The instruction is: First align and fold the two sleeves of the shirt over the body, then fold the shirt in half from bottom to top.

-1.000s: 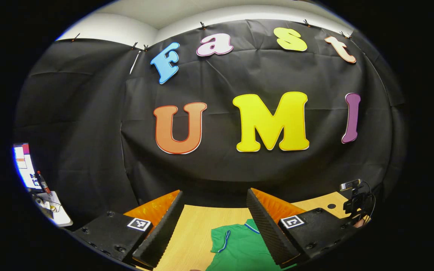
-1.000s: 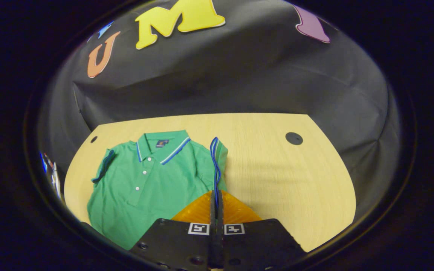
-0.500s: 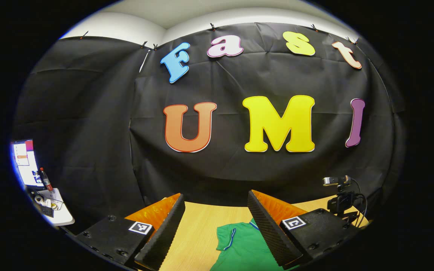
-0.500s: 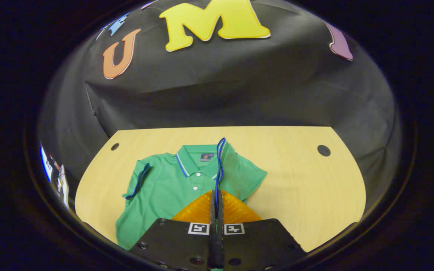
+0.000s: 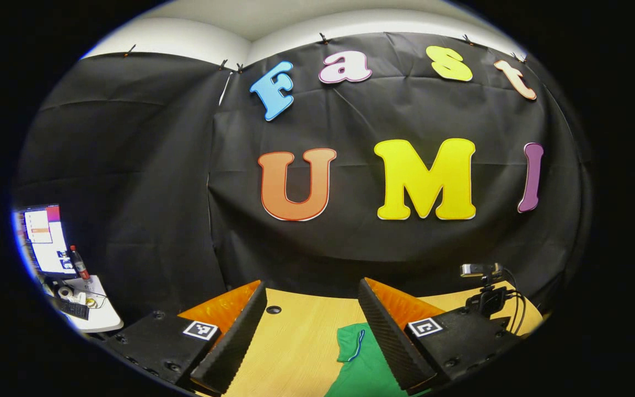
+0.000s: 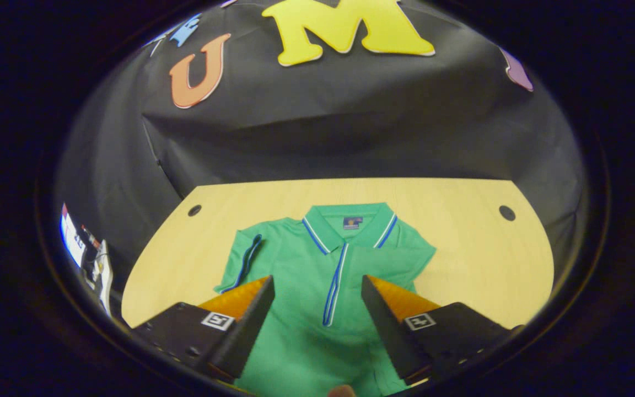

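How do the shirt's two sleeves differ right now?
In the right gripper view, the folded sleeve lies over the shirt's chest, its blue-trimmed cuff running down near the middle; the unfolded sleeve sticks out sideways onto the table, cuff at the outer edge. Both are green with blue trim, and neither gripper holds them.

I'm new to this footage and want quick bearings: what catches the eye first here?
A green polo shirt lies flat in the middle of the pale wooden table, one sleeve already folded across its chest, blue-trimmed cuff running down the middle. The right gripper hangs open above it. In the left gripper view, the left gripper is open too, beside the shirt's unfolded sleeve.
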